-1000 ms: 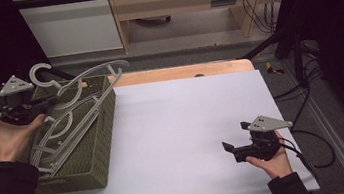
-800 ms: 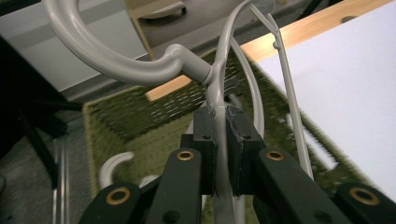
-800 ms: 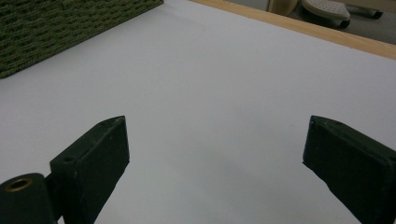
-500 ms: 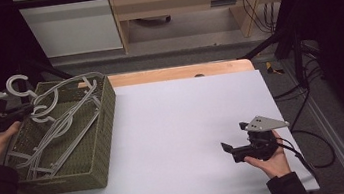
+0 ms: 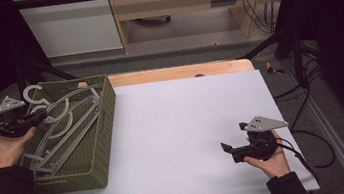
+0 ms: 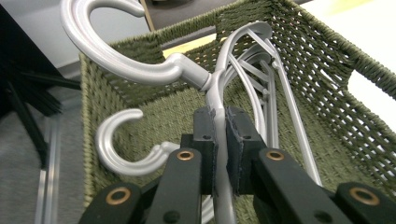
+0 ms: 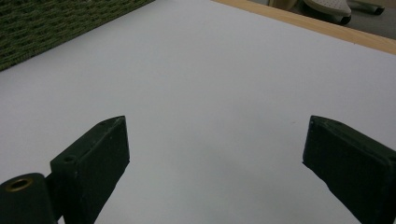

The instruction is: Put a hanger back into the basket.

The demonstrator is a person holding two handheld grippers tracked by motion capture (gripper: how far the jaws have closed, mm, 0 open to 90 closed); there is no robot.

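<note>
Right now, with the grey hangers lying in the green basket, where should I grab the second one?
Take the second hanger at its neck just below the hook, coming from above like the left hand-held gripper on the top hanger. The neck is a thin bar that stands clear of the basket wall.

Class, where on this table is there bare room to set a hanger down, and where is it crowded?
Free: the white tabletop between the green woven basket and the right gripper. Crowded: inside the basket, full of silver plastic hangers.

Left tongs (image 5: 37, 120) on hanger (image 5: 62, 122)
</note>
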